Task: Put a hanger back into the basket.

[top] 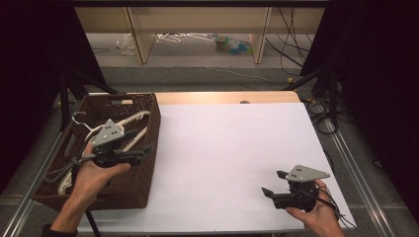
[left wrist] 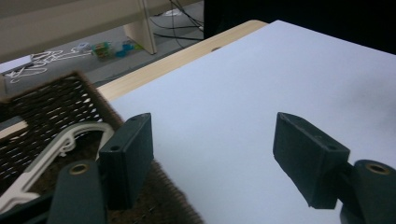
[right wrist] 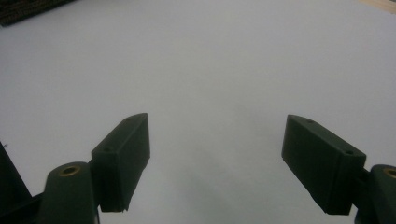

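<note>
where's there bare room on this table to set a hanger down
The white sheet is bare from the wicker basket across to the right gripper, and back to the wooden table edge. It is crowded inside the basket, where white hangers lie and the left gripper hovers at its rim.

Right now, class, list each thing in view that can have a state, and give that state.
left gripper: open, holding nothing, over the basket's edge
right gripper: open, holding nothing, above the white sheet
basket: upright, holding hangers
hangers: lying loose in the basket
white sheet: flat, bare
</note>
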Demonstrator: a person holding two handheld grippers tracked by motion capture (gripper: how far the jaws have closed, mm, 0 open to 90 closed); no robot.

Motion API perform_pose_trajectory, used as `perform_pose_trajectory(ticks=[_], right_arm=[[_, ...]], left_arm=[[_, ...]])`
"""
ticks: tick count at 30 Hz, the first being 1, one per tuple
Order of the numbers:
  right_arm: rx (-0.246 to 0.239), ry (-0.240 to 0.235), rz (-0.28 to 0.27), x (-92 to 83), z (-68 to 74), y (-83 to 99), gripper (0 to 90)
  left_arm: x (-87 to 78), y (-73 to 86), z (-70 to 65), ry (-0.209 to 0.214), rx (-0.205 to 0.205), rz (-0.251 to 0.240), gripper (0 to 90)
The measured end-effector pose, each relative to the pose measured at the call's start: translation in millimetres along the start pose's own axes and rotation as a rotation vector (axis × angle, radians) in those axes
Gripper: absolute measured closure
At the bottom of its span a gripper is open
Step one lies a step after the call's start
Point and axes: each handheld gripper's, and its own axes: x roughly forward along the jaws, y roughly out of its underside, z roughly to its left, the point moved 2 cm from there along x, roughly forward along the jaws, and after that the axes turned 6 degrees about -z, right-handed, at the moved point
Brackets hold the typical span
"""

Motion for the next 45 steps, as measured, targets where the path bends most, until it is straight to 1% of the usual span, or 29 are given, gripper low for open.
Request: perform_pose_trajectory(ticks=[2, 5, 6, 7, 10, 12, 14, 15, 16, 17, 20, 23, 24, 26, 27, 28, 29, 31, 32, 33, 34, 35, 37, 38, 39, 40, 42, 43, 45], right_arm=[[-0.009, -0.001, -0.008, 0.3, -0.8, -0.2, 23.0], [0.007, 0.012, -0.022, -1.3, -1.3, -1.1, 21.3], [0.004, 0.011, -0.030, -1.2, -2.0, -1.5, 21.0], [0.016, 0.019, -0.039, -2.0, -2.0, -1.8, 20.7], [0.030, 0.025, -0.063, -3.1, -4.3, -2.5, 18.4], [0.038, 0.033, -0.077, -3.5, -5.2, -2.3, 17.9], [0.039, 0.022, -0.081, -3.7, -5.6, -2.2, 17.5], [0.049, 0.016, -0.083, -4.0, -5.1, -2.2, 17.5], [0.058, 0.008, -0.083, -4.7, -4.6, -2.3, 17.4], [0.043, 0.018, -0.096, -4.0, -5.3, -2.3, 17.4], [0.042, 0.026, -0.113, -3.6, -4.6, -2.3, 17.3], [0.049, 0.015, -0.121, -3.5, -2.5, -2.6, 17.0], [0.049, 0.008, -0.119, -3.7, -2.0, -3.1, 17.1], [0.035, 0.015, -0.145, -3.3, -2.4, -3.7, 17.1], [0.040, 0.020, -0.144, -4.4, -1.7, -3.8, 17.1], [0.033, 0.013, -0.158, -3.4, -1.8, -3.9, 17.0], [0.040, 0.007, -0.145, -5.0, -1.2, -4.1, 17.0], [0.039, 0.021, -0.168, -5.8, -0.8, -4.4, 17.0], [0.030, 0.021, -0.177, -5.7, -1.2, -4.8, 17.0], [0.043, 0.012, -0.179, -6.3, 0.1, -5.2, 17.0], [0.024, 0.010, -0.185, -6.2, -0.7, -5.7, 17.0], [0.035, -0.001, -0.182, -6.6, 1.0, -5.8, 17.0], [0.021, 0.016, -0.199, -7.2, 2.4, -6.6, 17.0], [0.032, 0.006, -0.190, -7.6, 4.7, -6.9, 17.0], [0.026, -0.003, -0.199, -6.9, 5.9, -7.5, 16.8], [0.024, 0.008, -0.200, -7.6, 7.3, -7.9, 16.8], [0.022, -0.003, -0.209, -8.2, 9.9, -8.7, 16.8], [0.019, 0.001, -0.227, -8.0, 11.3, -9.0, 16.8], [0.014, 0.004, -0.234, -11.2, 13.3, -9.5, 16.7]], left_arm=[[3.3, 0.0, -7.9, 0.013, 0.005, -0.009, 28.3], [7.8, -0.7, -20.6, 0.034, 0.007, -0.036, 27.0], [8.8, -0.9, -24.3, 0.040, 0.003, -0.045, 26.9], [9.5, -1.0, -27.8, 0.044, -0.004, -0.052, 26.4], [10.6, -0.3, -37.4, 0.062, -0.001, -0.065, 25.4], [10.7, 1.7, -43.3, 0.069, 0.003, -0.074, 24.5], [10.5, 4.9, -48.8, 0.081, -0.006, -0.084, 23.2], [10.8, 6.9, -51.9, 0.082, -0.021, -0.089, 21.1], [11.3, 9.1, -54.4, 0.089, -0.022, -0.094, 19.6], [11.3, 10.7, -56.0, 0.087, -0.017, -0.098, 19.1], [12.3, 17.9, -62.5, 0.093, -0.029, -0.111, 19.0], [13.0, 27.3, -67.6, 0.094, -0.004, -0.117, 16.7], [13.1, 29.1, -68.3, 0.097, -0.007, -0.121, 16.5], [13.3, 33.0, -69.1, 0.093, -0.010, -0.125, 16.5], [13.9, 34.9, -69.6, 0.093, -0.016, -0.125, 16.5], [14.3, 37.0, -69.8, 0.090, -0.015, -0.120, 16.4], [15.3, 39.3, -70.2, 0.094, -0.013, -0.123, 16.5], [15.3, 43.8, -71.7, 0.086, -0.003, -0.122, 16.5], [14.8, 45.7, -72.3, 0.082, 0.007, -0.121, 16.5], [14.3, 47.1, -72.6, 0.083, 0.021, -0.123, 16.5], [13.5, 48.3, -73.0, 0.079, 0.037, -0.123, 16.5], [12.8, 49.8, -74.2, 0.073, 0.042, -0.127, 16.5], [11.9, 54.3, -77.8, 0.059, 0.067, -0.132, 16.5], [12.0, 56.9, -80.0, 0.064, 0.068, -0.130, 16.5], [11.9, 59.5, -81.8, 0.076, 0.069, -0.120, 16.5], [12.2, 62.0, -83.9, 0.087, 0.067, -0.117, 16.5], [12.0, 65.6, -87.0, 0.091, 0.086, -0.113, 16.6], [11.8, 66.5, -87.6, 0.092, 0.096, -0.111, 16.6], [11.5, 66.9, -87.9, 0.103, 0.090, -0.118, 16.6]])
